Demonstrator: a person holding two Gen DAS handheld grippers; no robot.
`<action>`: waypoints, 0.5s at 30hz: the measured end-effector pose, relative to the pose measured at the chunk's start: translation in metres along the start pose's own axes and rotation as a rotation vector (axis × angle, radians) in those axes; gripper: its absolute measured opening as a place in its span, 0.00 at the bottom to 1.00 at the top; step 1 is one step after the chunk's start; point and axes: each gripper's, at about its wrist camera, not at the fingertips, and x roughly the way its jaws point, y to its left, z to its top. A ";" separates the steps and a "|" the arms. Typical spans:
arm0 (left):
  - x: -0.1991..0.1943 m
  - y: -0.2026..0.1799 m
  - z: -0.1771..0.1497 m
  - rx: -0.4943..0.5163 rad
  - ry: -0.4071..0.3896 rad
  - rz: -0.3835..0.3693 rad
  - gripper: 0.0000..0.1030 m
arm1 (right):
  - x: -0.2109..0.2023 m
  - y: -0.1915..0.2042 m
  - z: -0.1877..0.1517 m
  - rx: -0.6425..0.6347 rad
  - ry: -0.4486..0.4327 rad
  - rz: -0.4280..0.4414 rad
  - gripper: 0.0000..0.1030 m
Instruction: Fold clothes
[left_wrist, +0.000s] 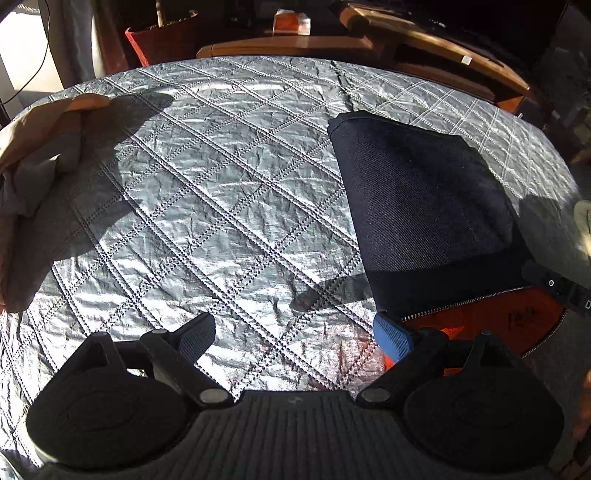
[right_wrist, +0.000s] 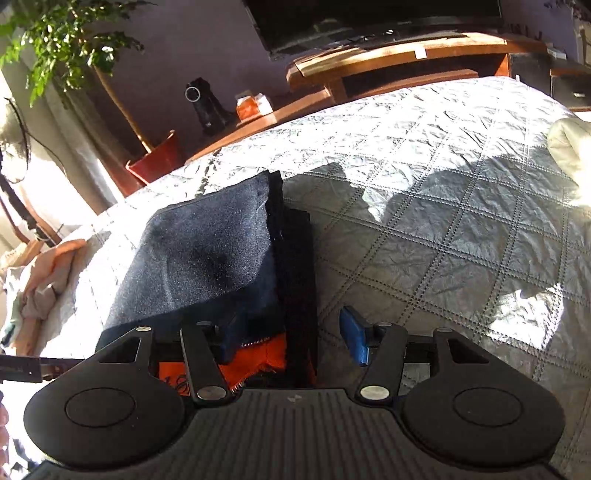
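1. Looking at the bed, we see a quilted cover (left_wrist: 229, 192) w/ a dark jacket (left_wrist: 424, 206) lying on it, near the right side and close to the near edge.
2. The jacket looks part folded: a flat dark slab w/ a zip (left_wrist: 461, 301) and orange lining (left_wrist: 480, 321) showing at the near end. It could be mid-fold or about done; we can't tell which.
3. Our left gripper (left_wrist: 295, 332) is wide, holding nothing. Its blue pad (left_wrist: 393, 336) sits just beside the jacket's near corner.
4. Our right gripper (right_wrist: 291, 339) is wide too, w/ the jacket's near edge between its fingers, not pinched.
5. We think the jacket is thick, soft and a bit heavy. It should bend slow and not slip much. Best spots to grab: the near corners, by the zip.
6. A loose pile of tan and grey clothes (left_wrist: 40, 166) sits at the bed's left edge. Something pale (right_wrist: 569, 147) lies at the right edge.
7. A red pot (right_wrist: 159, 158) on the floor holds a plant (right_wrist: 66, 40).
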 end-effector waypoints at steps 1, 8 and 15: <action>0.002 -0.004 -0.001 0.008 0.003 0.001 0.88 | -0.003 0.005 -0.005 -0.050 -0.008 -0.028 0.71; 0.005 -0.015 -0.003 0.043 -0.006 0.052 0.88 | -0.047 -0.006 -0.018 -0.067 -0.078 -0.042 0.75; -0.006 -0.021 0.002 0.034 -0.069 0.062 0.87 | -0.035 -0.009 -0.035 -0.082 -0.016 -0.059 0.72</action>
